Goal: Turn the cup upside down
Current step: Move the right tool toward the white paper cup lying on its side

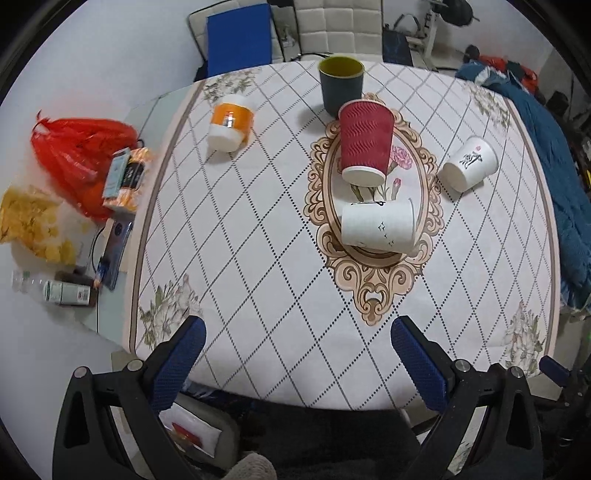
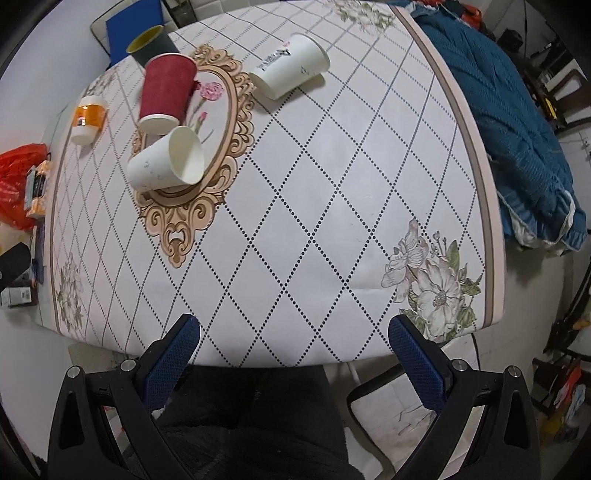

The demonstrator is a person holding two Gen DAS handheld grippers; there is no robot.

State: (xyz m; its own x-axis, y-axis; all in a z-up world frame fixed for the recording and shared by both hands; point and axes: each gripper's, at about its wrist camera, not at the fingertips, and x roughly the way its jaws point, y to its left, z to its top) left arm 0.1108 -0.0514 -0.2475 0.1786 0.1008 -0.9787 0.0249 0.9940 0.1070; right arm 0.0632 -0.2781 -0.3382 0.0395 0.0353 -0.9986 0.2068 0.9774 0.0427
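Several cups stand or lie on the patterned tablecloth [image 1: 258,240]. A red ribbed paper cup [image 1: 365,142] [image 2: 168,92] lies tilted on the oval medallion. A plain white cup [image 1: 378,225] [image 2: 168,160] lies on its side just in front of it. A white cup with black lettering [image 1: 469,164] [image 2: 290,66] lies on its side to the right. A dark cup with a yellow inside [image 1: 341,83] [image 2: 151,46] stands upright at the back. An orange-and-white cup [image 1: 231,122] [image 2: 88,118] lies at the left. My left gripper [image 1: 297,332] and right gripper [image 2: 293,332] are open and empty near the table's front edge.
A red plastic bag [image 1: 77,155], small boxes, a bag of chips [image 1: 33,225] and bottles lie left of the table. A blue quilt [image 2: 509,122] is heaped along the right edge. Chairs and a blue board [image 1: 240,35] stand behind the table.
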